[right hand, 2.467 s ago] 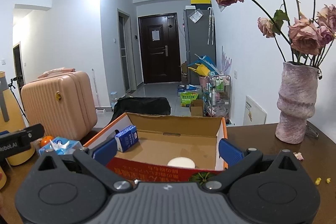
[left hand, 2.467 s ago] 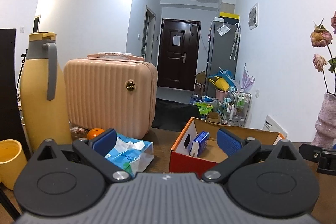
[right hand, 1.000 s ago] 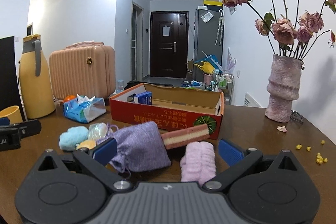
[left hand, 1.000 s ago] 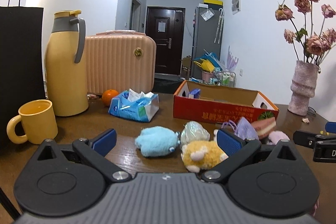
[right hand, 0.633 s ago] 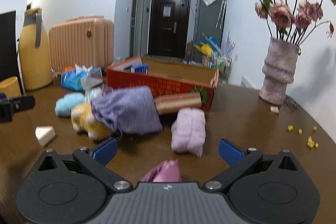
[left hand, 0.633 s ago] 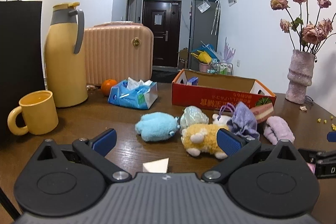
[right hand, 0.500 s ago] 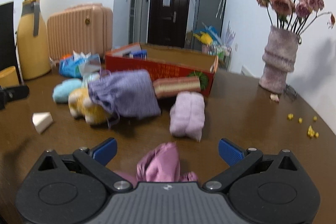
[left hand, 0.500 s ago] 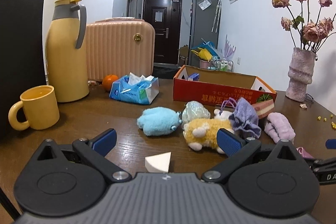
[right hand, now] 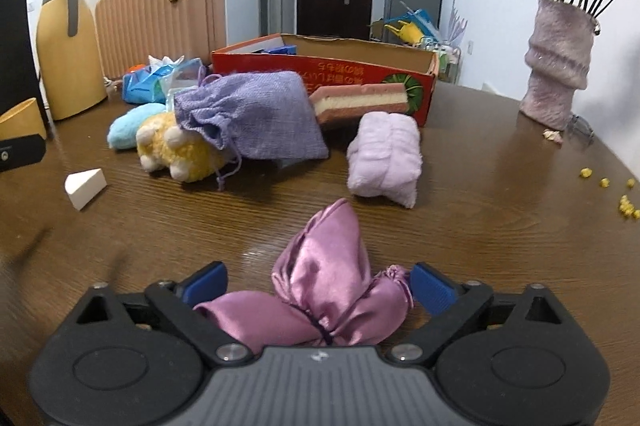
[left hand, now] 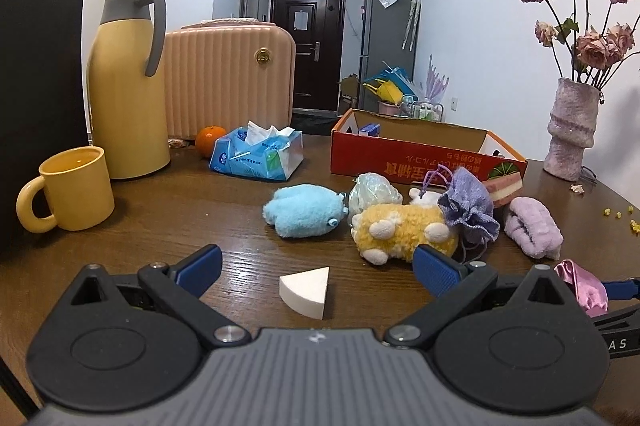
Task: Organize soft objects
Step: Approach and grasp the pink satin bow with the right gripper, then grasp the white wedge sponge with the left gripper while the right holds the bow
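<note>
Sitting between the wide-apart right claw (right hand: 318, 280), pink satin pouch (right hand: 320, 290), left claw (left hand: 316, 266) wide apart around white sponge wedge (left hand: 306, 290), low in frame

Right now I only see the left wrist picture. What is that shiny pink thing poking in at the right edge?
Observer: A pink satin pouch, tied near one end. It lies on the table between the open fingers of the right tool, not squeezed.
Visitor: And the purple lump by the yellow toy?
Observer: A purple drawstring bag. Its long flat body stretches back toward the red box, and its mouth drapes over the yellow plush.
Visitor: Anything behind that bag?
Observer: The striped sponge is a long bar with one end tucked behind the bag.
</note>
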Demonstrator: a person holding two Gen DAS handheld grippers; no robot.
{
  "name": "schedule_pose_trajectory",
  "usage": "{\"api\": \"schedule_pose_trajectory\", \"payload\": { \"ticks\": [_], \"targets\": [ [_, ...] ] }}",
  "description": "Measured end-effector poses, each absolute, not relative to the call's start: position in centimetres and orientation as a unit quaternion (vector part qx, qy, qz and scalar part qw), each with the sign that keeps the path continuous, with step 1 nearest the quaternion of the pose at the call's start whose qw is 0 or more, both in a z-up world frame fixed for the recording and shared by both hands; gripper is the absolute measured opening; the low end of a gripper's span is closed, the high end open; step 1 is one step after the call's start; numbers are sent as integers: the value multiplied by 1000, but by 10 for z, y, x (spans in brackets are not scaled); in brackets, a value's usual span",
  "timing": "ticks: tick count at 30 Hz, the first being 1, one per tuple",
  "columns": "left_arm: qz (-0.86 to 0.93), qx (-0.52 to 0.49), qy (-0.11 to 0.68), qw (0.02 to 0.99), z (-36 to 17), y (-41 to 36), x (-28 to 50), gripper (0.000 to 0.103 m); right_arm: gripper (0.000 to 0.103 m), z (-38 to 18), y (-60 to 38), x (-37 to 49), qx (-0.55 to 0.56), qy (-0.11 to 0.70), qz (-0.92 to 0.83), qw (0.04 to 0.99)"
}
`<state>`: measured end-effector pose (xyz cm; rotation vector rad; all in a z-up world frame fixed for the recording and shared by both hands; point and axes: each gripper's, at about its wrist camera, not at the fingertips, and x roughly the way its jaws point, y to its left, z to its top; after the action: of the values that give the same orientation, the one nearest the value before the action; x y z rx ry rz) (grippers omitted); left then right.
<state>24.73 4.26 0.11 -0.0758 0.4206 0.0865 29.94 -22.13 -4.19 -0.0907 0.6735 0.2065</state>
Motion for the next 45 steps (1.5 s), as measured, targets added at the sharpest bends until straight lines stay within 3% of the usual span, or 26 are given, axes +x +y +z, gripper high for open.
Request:
{"api": "schedule_pose_trajectory", "payload": {
  "ticks": [7,10,15,22,24,27,45],
  "targets": [
    [44,-41,211,976,1,44,248,103,85,-45,-217,303,-49,330,116,936],
    [45,-42,213,975,0,45,248,103,76,-45,-214,306,-56,328,120,935],
    [48,-43,216,974,-1,46,249,103,43,-45,-211,309,-60,313,130,939],
    [52,-41,222,973,-3,48,254,103,27,-40,-216,313,-36,286,140,947],
    [55,-41,224,972,-4,49,256,103,13,-37,-219,315,-25,276,140,950],
    [60,-43,228,971,-5,54,261,103,5,-33,-224,319,-7,262,143,954],
    [71,-34,256,964,-14,70,293,103,4,-15,-245,322,22,184,133,974]
  ]
}}
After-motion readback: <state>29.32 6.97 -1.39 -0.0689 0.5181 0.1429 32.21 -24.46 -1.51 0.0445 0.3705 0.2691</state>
